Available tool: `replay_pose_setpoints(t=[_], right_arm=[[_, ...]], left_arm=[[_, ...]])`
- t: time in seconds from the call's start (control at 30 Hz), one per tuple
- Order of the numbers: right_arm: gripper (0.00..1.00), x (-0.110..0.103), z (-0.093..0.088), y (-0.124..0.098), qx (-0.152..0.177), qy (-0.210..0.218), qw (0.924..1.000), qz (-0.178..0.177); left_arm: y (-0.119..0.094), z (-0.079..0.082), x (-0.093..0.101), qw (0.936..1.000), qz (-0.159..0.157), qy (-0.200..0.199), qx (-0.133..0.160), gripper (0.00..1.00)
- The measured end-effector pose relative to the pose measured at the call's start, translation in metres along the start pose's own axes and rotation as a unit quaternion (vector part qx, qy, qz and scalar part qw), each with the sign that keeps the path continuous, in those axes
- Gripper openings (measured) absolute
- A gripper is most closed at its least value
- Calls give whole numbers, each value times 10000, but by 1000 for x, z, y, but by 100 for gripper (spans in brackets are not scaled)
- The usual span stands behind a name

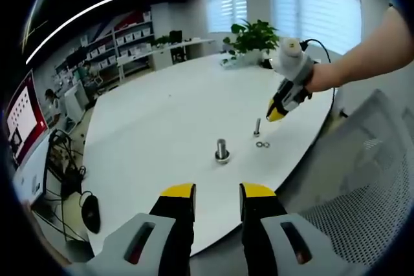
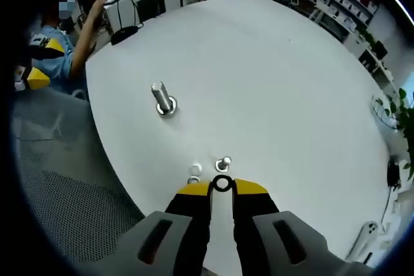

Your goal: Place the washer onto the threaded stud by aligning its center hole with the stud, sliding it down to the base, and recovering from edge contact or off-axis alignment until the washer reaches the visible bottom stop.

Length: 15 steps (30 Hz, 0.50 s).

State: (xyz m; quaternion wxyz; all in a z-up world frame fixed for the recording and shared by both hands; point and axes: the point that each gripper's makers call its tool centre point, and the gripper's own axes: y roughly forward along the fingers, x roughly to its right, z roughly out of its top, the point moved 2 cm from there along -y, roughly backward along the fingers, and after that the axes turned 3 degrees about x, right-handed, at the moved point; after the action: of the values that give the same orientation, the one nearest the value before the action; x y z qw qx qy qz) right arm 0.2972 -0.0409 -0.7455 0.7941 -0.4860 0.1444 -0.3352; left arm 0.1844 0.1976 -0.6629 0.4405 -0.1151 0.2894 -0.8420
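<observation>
Pinched at the right gripper (image 2: 222, 187) tips, a washer (image 2: 222, 183) is held above the small stud (image 2: 224, 161), just at 12 o'clock. Edge contact is risked if tilted. Left gripper (image 1: 217, 192) is seen released, clear.

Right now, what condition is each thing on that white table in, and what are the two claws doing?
Left claw: open, holding nothing, above the table edge.
Right claw: shut on a washer, held just above the small stud.
Small stud: upright, bare, no washer on it.
Large bolt: upright on its head.
Spare washers: lying flat beside the small stud.
Table: white, round.
</observation>
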Motion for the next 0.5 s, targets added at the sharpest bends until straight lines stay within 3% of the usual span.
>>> replay_pose_setpoints(t=[0.27,0.5], right_arm=[[13,-2,22,-3,174,-300,9994,24],[13,-6,12,9,-56,-535,9985,69]], left_arm=[[0,0,0,10000,-9,-21,5,25],[0,-1,0,10000,-27,-27,-16,25]])
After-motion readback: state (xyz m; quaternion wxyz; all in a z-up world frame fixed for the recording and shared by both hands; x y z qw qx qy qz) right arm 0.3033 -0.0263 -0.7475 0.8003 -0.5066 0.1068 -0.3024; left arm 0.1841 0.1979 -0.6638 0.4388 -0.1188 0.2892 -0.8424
